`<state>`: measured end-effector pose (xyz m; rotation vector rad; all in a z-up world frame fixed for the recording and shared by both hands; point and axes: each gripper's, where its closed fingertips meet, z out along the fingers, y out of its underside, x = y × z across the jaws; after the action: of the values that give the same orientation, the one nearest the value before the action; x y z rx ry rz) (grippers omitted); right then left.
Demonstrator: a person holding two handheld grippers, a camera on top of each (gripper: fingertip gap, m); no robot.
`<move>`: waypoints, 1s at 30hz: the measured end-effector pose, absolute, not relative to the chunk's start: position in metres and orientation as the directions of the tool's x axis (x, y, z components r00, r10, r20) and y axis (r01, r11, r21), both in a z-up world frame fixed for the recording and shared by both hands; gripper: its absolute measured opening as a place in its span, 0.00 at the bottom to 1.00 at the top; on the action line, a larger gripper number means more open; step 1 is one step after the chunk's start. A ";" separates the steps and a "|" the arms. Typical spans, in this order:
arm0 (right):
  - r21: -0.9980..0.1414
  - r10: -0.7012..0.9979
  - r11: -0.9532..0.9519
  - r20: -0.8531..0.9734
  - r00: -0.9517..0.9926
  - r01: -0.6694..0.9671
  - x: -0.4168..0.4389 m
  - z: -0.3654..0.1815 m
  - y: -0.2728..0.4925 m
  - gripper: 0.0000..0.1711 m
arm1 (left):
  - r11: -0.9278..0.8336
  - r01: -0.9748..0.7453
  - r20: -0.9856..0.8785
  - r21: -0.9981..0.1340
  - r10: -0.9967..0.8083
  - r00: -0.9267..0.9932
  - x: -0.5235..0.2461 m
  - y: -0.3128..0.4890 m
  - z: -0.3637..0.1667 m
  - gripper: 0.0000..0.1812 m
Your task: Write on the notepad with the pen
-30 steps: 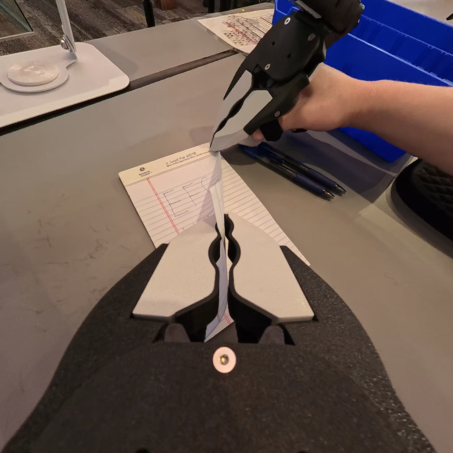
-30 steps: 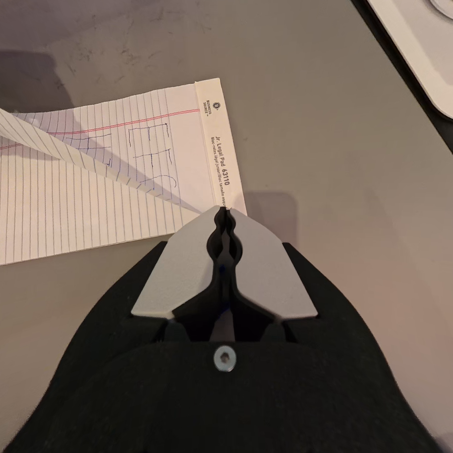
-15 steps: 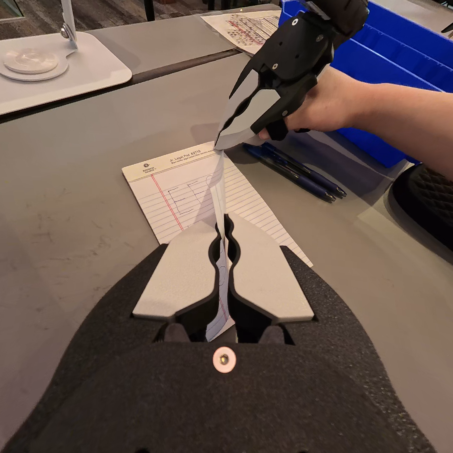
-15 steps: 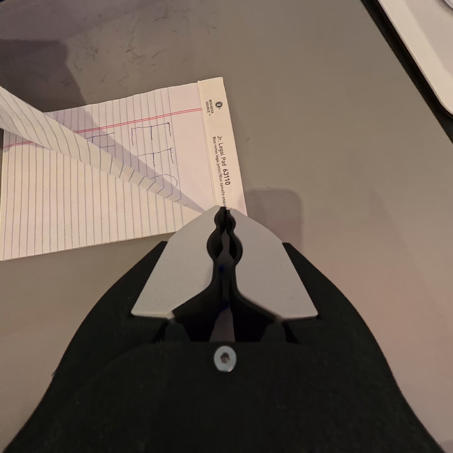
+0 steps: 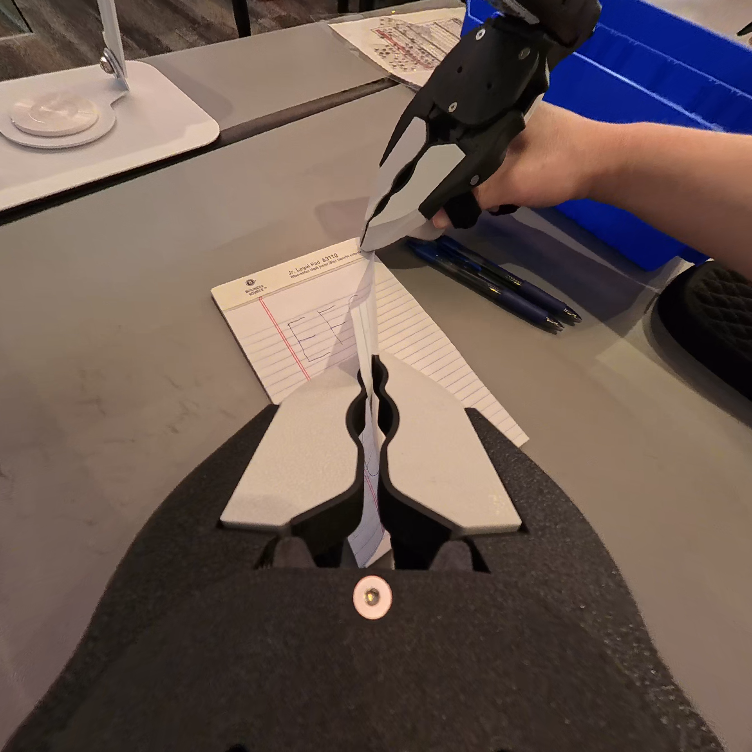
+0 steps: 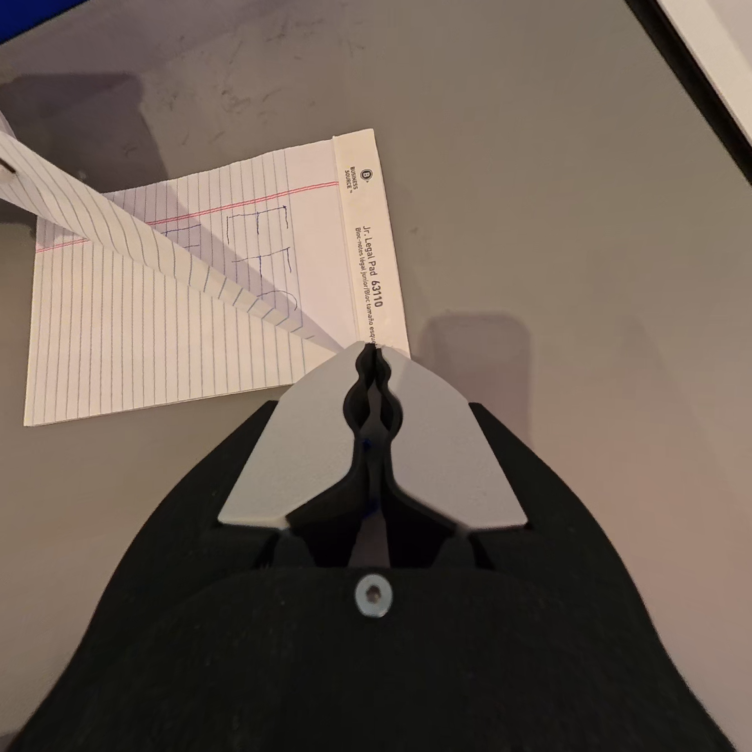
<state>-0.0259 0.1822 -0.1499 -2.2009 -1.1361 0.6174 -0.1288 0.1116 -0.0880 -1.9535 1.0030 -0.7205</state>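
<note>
A white lined notepad (image 5: 285, 325) lies on the grey table, with blue pen marks near its top; it also shows in the right wrist view (image 6: 122, 346). Its top sheet (image 5: 366, 321) is lifted off the pad and stretched edge-on between both grippers. My left gripper (image 5: 371, 362) is shut on the sheet's near end. My right gripper (image 5: 364, 246) is shut on the sheet's far corner, just above the pad's binding strip. In the right wrist view the sheet (image 6: 142, 248) runs from that gripper (image 6: 375, 348) up to the left. Two blue pens (image 5: 496, 285) lie right of the pad.
A blue bin (image 5: 651, 81) stands at the back right. A white lamp base (image 5: 81, 122) sits at the back left. A printed sheet (image 5: 407, 36) lies at the back. A black textured object (image 5: 716, 321) is at the right edge. About 15 centimetres separates my left fingertips from my right.
The right gripper has risen a little and drawn back from the pad. The sheet between the grippers stands higher off the pad. Both stay shut on it.
</note>
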 end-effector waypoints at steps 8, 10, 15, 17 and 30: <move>-0.690 0.838 -0.469 -0.151 0.525 0.551 -0.026 -0.150 0.182 0.00 | -0.256 -0.502 -0.012 -0.826 -0.883 0.470 -0.126 0.116 -0.078 0.00; -0.691 0.838 -0.471 -0.155 0.524 0.548 -0.026 -0.150 0.182 0.00 | -0.213 -0.551 -0.061 -0.807 -0.898 0.436 -0.124 0.117 -0.074 0.00; -0.693 0.828 -0.498 -0.200 0.524 0.522 -0.026 -0.149 0.182 0.00 | -0.137 -0.664 -0.130 -0.735 -0.932 0.337 -0.115 0.114 -0.066 0.00; -0.693 0.823 -0.507 -0.212 0.527 0.513 -0.027 -0.148 0.183 0.00 | -0.103 -0.701 -0.159 -0.706 -0.941 0.298 -0.113 0.107 -0.071 0.00; -0.667 0.864 -0.416 -0.078 0.497 0.618 -0.026 -0.149 0.182 0.00 | -0.128 -0.706 -0.138 -0.697 -0.942 0.307 -0.112 0.093 -0.094 0.00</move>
<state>-0.0258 0.1817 -0.1489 -2.1712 -1.2131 0.5621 -0.1116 0.0934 -0.0943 -1.8994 1.4624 -0.4440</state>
